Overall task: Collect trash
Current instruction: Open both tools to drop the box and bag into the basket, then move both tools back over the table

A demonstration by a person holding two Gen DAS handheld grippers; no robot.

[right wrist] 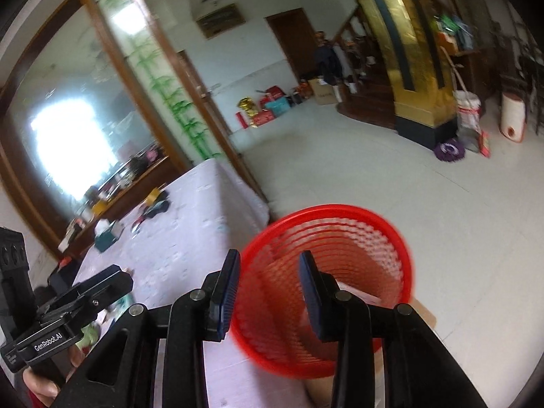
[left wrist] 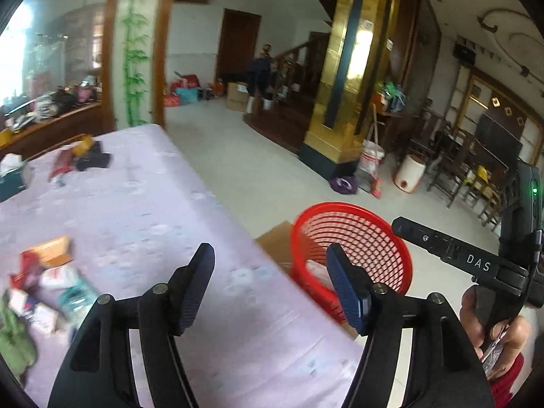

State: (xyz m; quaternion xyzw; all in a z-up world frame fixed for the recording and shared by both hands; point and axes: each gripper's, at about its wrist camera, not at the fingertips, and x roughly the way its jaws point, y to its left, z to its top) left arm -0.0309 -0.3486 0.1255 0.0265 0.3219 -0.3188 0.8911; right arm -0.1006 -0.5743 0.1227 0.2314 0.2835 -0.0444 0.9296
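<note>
While the left gripper (left wrist: 272,285) hangs spread and empty, crumpled wrappers (left wrist: 51,292) lie left of it: light, soft, pinchable anywhere. From the right wrist, the right gripper (right wrist: 270,292) gapes empty above the red basket (right wrist: 401,248).

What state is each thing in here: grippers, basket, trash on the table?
Left gripper: open, empty, over the table's edge.
Right gripper: open, empty, over the basket.
Basket: upright beside the table, some pale trash inside.
Trash pile: lying on the table, uncollected.
Tissue box: upright, a tissue sticking out.
Table: covered with a pale cloth.
</note>
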